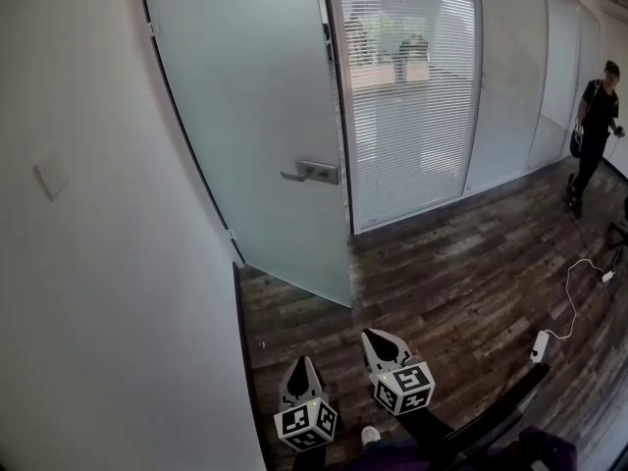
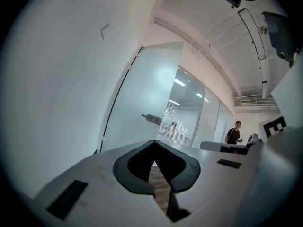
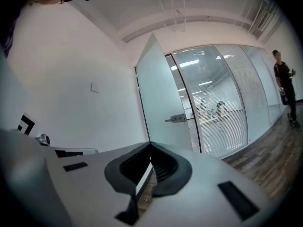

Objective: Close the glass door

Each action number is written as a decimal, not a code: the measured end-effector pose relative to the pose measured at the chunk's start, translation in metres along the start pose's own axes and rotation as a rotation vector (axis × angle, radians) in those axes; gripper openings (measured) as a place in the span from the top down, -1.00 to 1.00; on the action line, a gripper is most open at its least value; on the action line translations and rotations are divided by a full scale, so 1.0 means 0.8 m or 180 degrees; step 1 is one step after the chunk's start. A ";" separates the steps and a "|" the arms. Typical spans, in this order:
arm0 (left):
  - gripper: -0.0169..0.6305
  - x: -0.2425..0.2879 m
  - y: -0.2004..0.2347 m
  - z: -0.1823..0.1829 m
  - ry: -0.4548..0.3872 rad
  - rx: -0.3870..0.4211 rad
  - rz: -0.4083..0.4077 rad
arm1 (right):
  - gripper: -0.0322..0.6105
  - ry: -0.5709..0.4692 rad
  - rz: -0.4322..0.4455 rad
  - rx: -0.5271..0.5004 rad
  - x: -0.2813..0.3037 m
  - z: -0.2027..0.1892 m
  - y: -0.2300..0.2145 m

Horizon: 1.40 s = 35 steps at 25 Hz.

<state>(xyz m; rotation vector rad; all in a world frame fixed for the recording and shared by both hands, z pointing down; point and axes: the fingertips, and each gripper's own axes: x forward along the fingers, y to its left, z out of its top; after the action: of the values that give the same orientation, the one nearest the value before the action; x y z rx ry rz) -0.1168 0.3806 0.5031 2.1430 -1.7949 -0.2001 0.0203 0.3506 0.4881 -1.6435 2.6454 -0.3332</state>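
Left gripper (image 1: 302, 363) and right gripper (image 1: 381, 338) are hovering closed, empty, before the glass door (image 1: 245, 116). Pinched tips risk slipping off its handle (image 1: 314, 172).

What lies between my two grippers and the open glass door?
Only bare wood floor lies between the left gripper, the right gripper and the glass door. The head view shows this stretch.

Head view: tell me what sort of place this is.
Probably an office corridor: a frosted glass door with a metal lever handle, glass partition walls with white horizontal blinds, and a dark wood-plank floor.
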 end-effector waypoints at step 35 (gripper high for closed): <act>0.95 0.248 0.105 0.086 -0.0082 0.0101 -0.0059 | 0.91 -0.0007 0.0073 -0.0036 0.270 0.039 -0.034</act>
<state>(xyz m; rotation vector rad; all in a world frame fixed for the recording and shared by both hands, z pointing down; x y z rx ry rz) -0.1779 0.1633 0.4892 2.1892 -1.8047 -0.2058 -0.0493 0.1420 0.4849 -1.6144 2.6672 -0.3166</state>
